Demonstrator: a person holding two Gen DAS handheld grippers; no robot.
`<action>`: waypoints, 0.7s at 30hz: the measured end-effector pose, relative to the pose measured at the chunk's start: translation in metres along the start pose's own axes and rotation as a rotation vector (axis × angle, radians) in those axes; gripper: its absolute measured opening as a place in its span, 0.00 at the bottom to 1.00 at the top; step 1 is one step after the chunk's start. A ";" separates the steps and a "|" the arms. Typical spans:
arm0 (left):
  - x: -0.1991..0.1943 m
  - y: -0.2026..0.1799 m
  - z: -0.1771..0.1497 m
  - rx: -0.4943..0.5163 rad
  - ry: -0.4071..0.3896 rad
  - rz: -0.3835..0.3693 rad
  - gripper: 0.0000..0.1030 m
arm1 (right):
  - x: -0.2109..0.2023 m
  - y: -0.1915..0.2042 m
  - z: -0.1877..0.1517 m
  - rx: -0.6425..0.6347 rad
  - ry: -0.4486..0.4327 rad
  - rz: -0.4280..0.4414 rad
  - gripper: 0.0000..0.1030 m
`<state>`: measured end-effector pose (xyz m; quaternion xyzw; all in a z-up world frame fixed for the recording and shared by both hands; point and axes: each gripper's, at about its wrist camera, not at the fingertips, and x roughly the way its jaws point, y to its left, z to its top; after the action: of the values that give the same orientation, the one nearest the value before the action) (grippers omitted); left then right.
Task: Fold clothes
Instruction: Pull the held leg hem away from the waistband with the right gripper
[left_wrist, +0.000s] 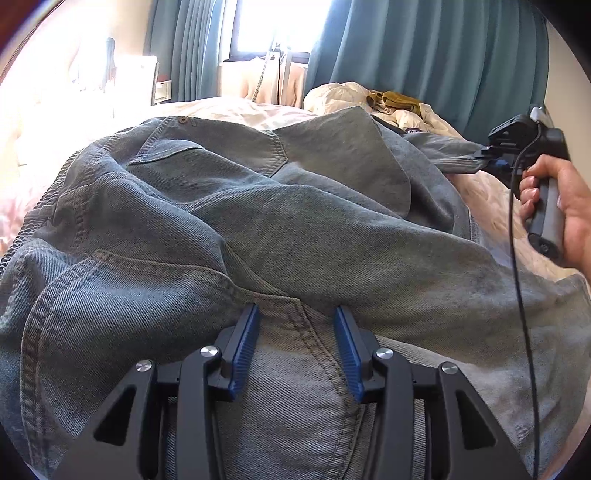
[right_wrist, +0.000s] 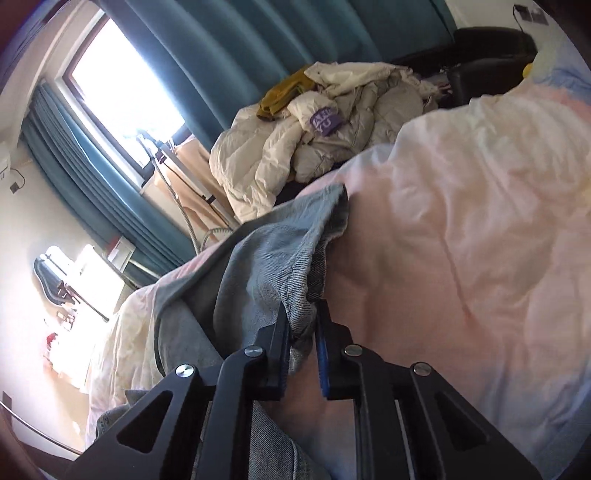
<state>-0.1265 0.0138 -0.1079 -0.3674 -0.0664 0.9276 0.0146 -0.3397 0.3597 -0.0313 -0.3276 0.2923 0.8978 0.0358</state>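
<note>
Denim garment (left_wrist: 258, 206): lay rumpled across the pale bedsheet (right_wrist: 461, 221), seams and a buttoned pocket flap uppermost.
Left gripper (left_wrist: 295, 347): jaws partly apart, astride a stitched seam; whether the pads pressed the cloth could not be told.
Right gripper (right_wrist: 303, 343): jaws narrow, pinching a denim edge (right_wrist: 303, 310) at the garment's far side.
Right hand (left_wrist: 565, 218): wrapped round the handle.
Advice: keep the pinched edge taut, carry it low across, and anchor the near seam against bunching.
Background: cream jacket heap (right_wrist: 317, 136) before teal curtains (left_wrist: 424, 55).
</note>
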 end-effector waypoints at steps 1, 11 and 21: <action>0.000 0.000 0.000 -0.001 0.002 -0.001 0.42 | -0.012 -0.001 0.010 -0.009 -0.022 -0.017 0.10; -0.001 0.003 0.000 -0.009 0.006 -0.015 0.42 | -0.134 -0.058 0.124 -0.054 -0.232 -0.235 0.09; -0.003 0.005 0.008 -0.041 0.027 -0.025 0.42 | -0.182 -0.122 0.218 -0.099 -0.277 -0.450 0.09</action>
<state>-0.1298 0.0073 -0.1009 -0.3795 -0.0898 0.9206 0.0194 -0.2895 0.6034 0.1521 -0.2595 0.1602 0.9167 0.2582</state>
